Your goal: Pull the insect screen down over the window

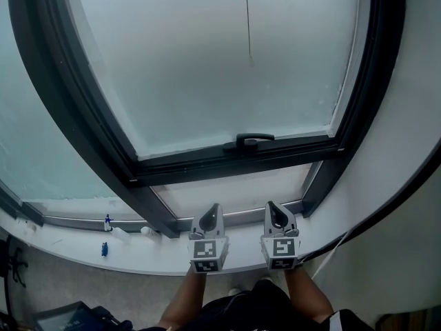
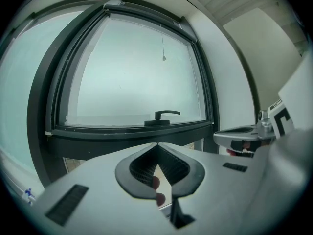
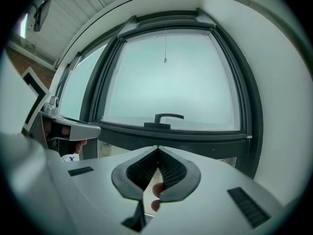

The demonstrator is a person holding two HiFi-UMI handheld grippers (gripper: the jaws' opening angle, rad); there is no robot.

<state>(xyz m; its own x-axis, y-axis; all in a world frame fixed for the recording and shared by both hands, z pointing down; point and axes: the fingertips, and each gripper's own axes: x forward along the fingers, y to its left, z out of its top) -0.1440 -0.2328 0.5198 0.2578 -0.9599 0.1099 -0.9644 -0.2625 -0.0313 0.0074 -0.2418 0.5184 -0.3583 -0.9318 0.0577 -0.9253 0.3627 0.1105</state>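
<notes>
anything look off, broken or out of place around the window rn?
Nothing stands out. The window frame, its handle and the pull cord look intact and straight. Only a few small blue and white items lie loose on the sill at left, too small to identify.

Matt dark window frame, frosted pane, smooth white sill, ribbed black pads on left gripper

I am looking steeply down through the head camera from behind the left gripper and right gripper. Their own cameras are facing level, near the window sill; all three views are sharing the window handle and frosted pane.
</notes>
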